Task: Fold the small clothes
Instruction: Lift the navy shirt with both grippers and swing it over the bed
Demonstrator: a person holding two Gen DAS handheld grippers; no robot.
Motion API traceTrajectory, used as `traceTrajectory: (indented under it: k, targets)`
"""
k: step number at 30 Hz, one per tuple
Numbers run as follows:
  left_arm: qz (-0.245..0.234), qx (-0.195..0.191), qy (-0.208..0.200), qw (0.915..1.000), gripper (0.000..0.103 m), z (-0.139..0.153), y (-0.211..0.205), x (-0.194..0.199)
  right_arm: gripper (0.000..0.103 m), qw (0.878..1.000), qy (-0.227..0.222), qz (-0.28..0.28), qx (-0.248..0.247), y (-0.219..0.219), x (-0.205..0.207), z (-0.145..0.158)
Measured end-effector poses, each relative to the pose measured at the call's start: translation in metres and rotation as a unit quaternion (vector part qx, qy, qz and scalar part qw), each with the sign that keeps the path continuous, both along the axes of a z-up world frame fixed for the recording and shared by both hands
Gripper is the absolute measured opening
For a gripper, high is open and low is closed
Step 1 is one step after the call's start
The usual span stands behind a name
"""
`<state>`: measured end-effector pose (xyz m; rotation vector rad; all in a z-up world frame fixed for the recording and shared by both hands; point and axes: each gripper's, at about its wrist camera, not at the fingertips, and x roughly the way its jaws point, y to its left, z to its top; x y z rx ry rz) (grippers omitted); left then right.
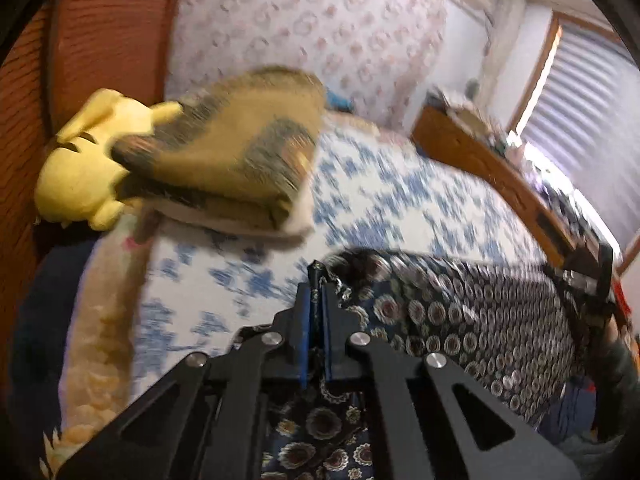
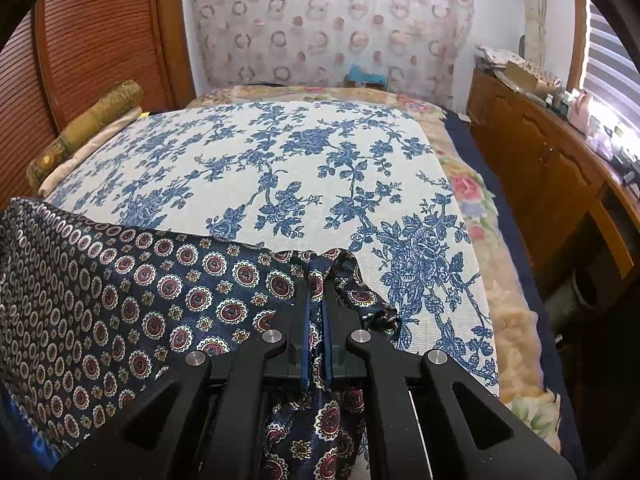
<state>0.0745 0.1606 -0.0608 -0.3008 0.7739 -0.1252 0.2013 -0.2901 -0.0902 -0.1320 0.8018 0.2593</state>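
Two grippers clenched on dark medallion-print garment (image 2: 132,280): left gripper (image 1: 316,276) pinches its edge, cloth stretching rightward; right gripper (image 2: 317,268) pinches bunched corner, cloth spreading leftward. Blue floral bedspread (image 2: 256,168) ahead of both.

Glossy silky patterned cloth (image 2: 132,280)

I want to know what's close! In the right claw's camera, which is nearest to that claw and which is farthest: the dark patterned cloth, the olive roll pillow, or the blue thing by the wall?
1. Dark patterned cloth: pinched in the right claw.
2. Olive roll pillow: far left, along the bed's edge.
3. Blue thing: farthest, at the back wall.
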Motion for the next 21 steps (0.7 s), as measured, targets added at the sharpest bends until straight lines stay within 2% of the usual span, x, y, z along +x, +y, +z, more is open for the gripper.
traceTrajectory:
  k: [4,11,14,16,18,21]
  targets:
    - [0.057,-0.009,-0.026,0.998,0.0,0.009,0.027,-0.02,0.002,1.0,-0.001,0.0,-0.002,0.0,0.0,0.0]
    - [0.075,-0.003,-0.014,0.9971,0.001,0.003,0.044,-0.025,0.002,1.0,-0.001,0.0,-0.002,0.0,0.0,0.0]
    - [0.055,-0.015,-0.018,0.9982,0.019,0.006,0.039,-0.021,0.002,1.0,0.0,0.0,-0.001,0.0,0.0,0.0]
    - [0.04,-0.02,-0.022,0.9988,0.037,0.007,0.034,-0.019,0.002,1.0,-0.001,0.001,-0.002,0.0,0.0,-0.001]
    - [0.022,-0.025,-0.02,0.9992,0.042,0.007,0.028,-0.015,0.002,1.0,-0.001,0.001,-0.003,0.001,0.001,-0.001]
    - [0.001,-0.023,-0.008,0.9997,0.042,0.003,0.017,-0.004,0.002,1.0,-0.001,0.001,-0.002,0.001,0.001,-0.001]
